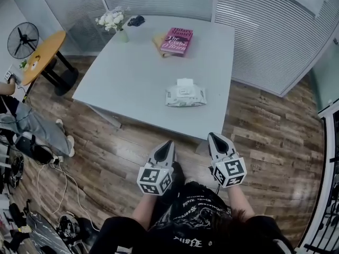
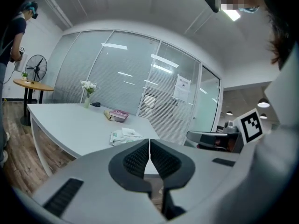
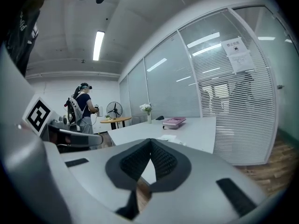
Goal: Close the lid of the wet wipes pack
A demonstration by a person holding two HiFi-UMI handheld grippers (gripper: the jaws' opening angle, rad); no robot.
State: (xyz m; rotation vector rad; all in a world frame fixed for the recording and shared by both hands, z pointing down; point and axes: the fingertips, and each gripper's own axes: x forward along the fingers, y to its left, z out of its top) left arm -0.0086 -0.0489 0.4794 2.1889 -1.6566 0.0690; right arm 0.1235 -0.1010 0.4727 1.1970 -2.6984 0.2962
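The wet wipes pack (image 1: 185, 95) lies on the white table (image 1: 137, 89) near its front edge, its white lid flap (image 1: 185, 82) standing open toward the far side. Both grippers hang over the wooden floor short of the table. My left gripper (image 1: 170, 142) is shut, jaws touching, nothing between them. To its right, my right gripper (image 1: 210, 135) is also shut and empty. The left gripper view shows the pack (image 2: 122, 136) beyond the shut left gripper (image 2: 149, 141). In the right gripper view the pack (image 3: 169, 137) sits just past the tips of the right gripper (image 3: 150, 140).
A pink book (image 1: 177, 41) on a yellow item lies at the table's far side, with a vase of white flowers (image 1: 114, 22) and a dark object (image 1: 136, 20) at the back. A round wooden table (image 1: 43, 54), a fan (image 1: 22, 39) and another person (image 3: 84, 107) are to the left. Glass walls with blinds (image 1: 275, 30) close the right.
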